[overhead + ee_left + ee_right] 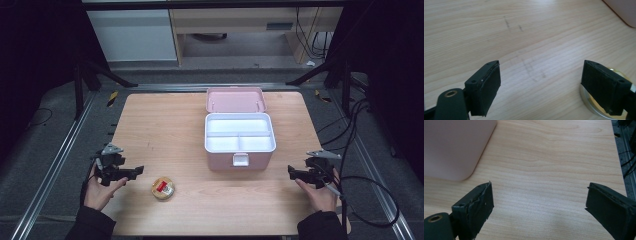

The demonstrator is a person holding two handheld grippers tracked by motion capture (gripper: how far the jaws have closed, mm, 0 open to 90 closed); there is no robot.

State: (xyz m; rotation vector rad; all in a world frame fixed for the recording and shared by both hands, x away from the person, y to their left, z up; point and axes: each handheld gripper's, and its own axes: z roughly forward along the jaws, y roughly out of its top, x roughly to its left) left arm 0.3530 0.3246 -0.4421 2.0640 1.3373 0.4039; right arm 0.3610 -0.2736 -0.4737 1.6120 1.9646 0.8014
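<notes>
Box: pink box [239, 145] mid-tabletop [165, 125], lid [235, 99] swung back, white tray inside.
Tin: round tin [163, 188] near front edge, left of box.
Left gripper [131, 172]: jaws apart, empty, beside tin.
Right gripper [294, 173]: jaws apart, empty, right of box.

You are working in what looks like a lab or test workshop, not a home. You are sitting at a bare wooden table [165, 130] standing inside a frame of black metal struts [80, 85], with aluminium rails [55, 165] running along both side edges on grey carpet. Black cables [360, 150] are trailing across the floor past the table's right edge (some are hanging at the far wall too), and plain office furniture [240, 30] is standing beyond the far edge.
</notes>
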